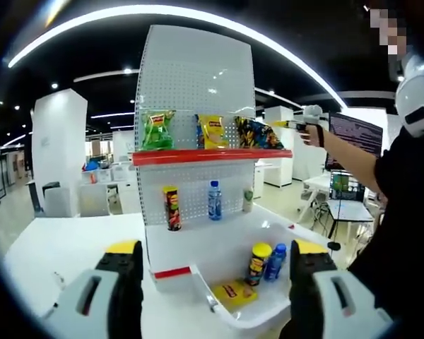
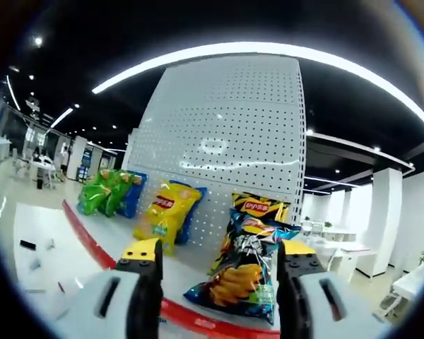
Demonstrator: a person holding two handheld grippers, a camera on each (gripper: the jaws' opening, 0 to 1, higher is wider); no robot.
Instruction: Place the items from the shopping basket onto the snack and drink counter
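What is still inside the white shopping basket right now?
In the basket: a yellow chip bag lying flat, a yellow-lidded can and a blue bottle standing side by side. The near corner is hidden behind the left gripper's fingers.

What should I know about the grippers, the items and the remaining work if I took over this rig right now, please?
Left gripper: open, holding nothing, aimed at the white basket.
Right gripper: fingers open around the dark chip bag on the top shelf.
Done: green and yellow chip bags on the top shelf; a chip can and water bottle on the lower shelf.
Left: a yellow-lidded can, blue bottle and yellow packet in the basket.
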